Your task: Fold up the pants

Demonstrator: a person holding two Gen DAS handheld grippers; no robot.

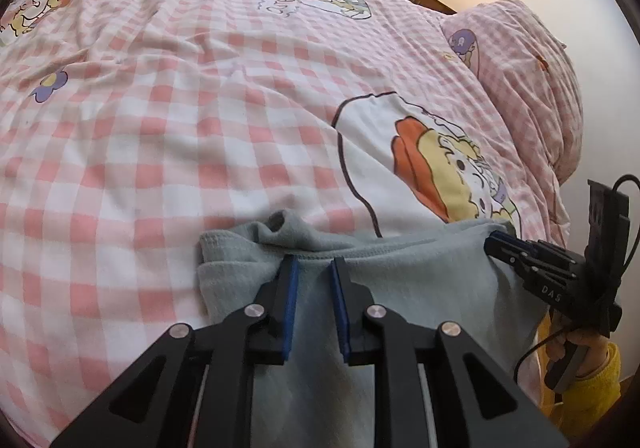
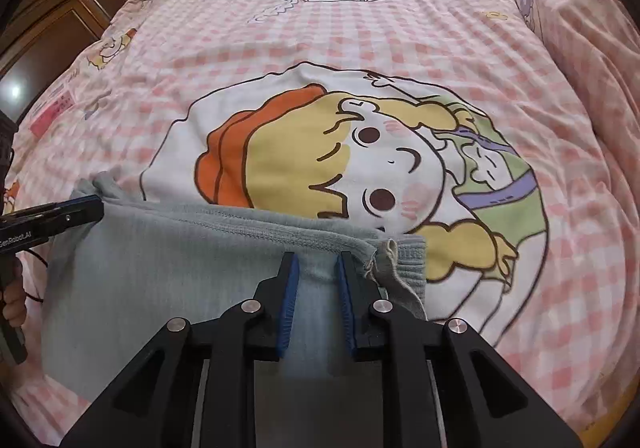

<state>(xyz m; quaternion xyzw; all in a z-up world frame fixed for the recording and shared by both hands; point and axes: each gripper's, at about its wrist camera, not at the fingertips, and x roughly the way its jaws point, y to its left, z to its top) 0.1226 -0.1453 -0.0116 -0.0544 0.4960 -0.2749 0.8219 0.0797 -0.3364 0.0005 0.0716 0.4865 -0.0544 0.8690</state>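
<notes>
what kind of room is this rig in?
Most likely a home bedroom. The grey pants lie on a bed covered by a pink checked cartoon-print sheet, with a matching bundled quilt at one side and dark wooden cabinets beside it.

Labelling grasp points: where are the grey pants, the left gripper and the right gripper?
grey pants (image 2: pixel 160 268): right wrist view, flat panel.
left gripper (image 1: pixel 314 268): left wrist view, between fingertips.
right gripper (image 2: pixel 318 266): right wrist view, between fingertips.

Grey-blue pants (image 2: pixel 168 260), flat on bed
</notes>
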